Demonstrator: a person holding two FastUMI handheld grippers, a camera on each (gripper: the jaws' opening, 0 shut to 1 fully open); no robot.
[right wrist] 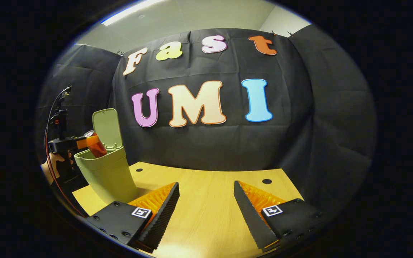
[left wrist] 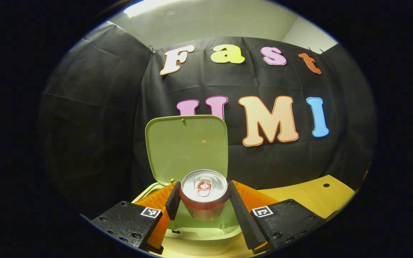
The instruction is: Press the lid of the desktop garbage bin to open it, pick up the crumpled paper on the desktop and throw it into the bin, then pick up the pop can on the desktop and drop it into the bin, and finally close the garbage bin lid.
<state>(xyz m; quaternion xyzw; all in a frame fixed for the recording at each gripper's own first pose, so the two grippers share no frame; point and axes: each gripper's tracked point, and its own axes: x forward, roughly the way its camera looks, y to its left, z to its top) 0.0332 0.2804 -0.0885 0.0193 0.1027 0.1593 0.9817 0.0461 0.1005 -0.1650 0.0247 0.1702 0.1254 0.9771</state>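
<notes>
Gripping can [left wrist: 203, 195] between both fingers, left gripper [left wrist: 203, 200] holds it tilted over open bin [right wrist: 108, 172], lid [left wrist: 186, 147] upright. Right gripper [right wrist: 206, 200] spread wide, empty, above table [right wrist: 206, 186].

**Can poised over open bin**

A red pop can [left wrist: 204, 195] with a silver top and its pull tab in place is held above the mouth of the desktop garbage bin [right wrist: 108, 173], tilted, its lower end dipping past the rim in the right gripper view. The left gripper [left wrist: 204, 200] clamps it from both sides, one finger against each flank. The pale green bin stands near the desk's [right wrist: 206, 200] left edge, tapering toward its base. Its lid [left wrist: 187, 147], the same green with rounded corners, stands raised upright behind the opening, hinged at the back.
</notes>
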